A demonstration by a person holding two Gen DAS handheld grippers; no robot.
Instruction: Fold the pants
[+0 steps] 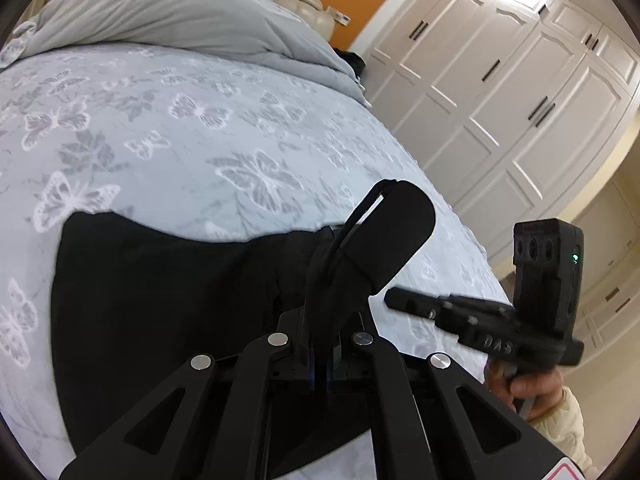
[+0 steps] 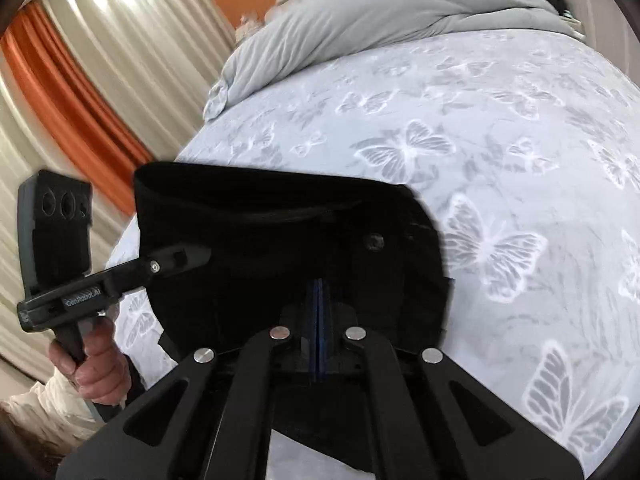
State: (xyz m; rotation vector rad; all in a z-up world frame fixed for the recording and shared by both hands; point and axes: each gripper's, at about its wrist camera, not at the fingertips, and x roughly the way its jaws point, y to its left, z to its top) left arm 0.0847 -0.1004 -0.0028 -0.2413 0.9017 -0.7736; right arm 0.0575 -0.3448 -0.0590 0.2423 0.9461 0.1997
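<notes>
The black pants lie on the butterfly-print bed cover. My left gripper is shut on a raised fold of the pants' edge, which bulges up over it. The right gripper shows to its right, its tip at the same edge. In the right wrist view, my right gripper is shut on the black pants, near the button end of the waistband. The left gripper reaches into the pants' left edge there.
A grey duvet is bunched at the head of the bed. White wardrobe doors stand past the bed's right side. Orange and cream curtains hang on the left side.
</notes>
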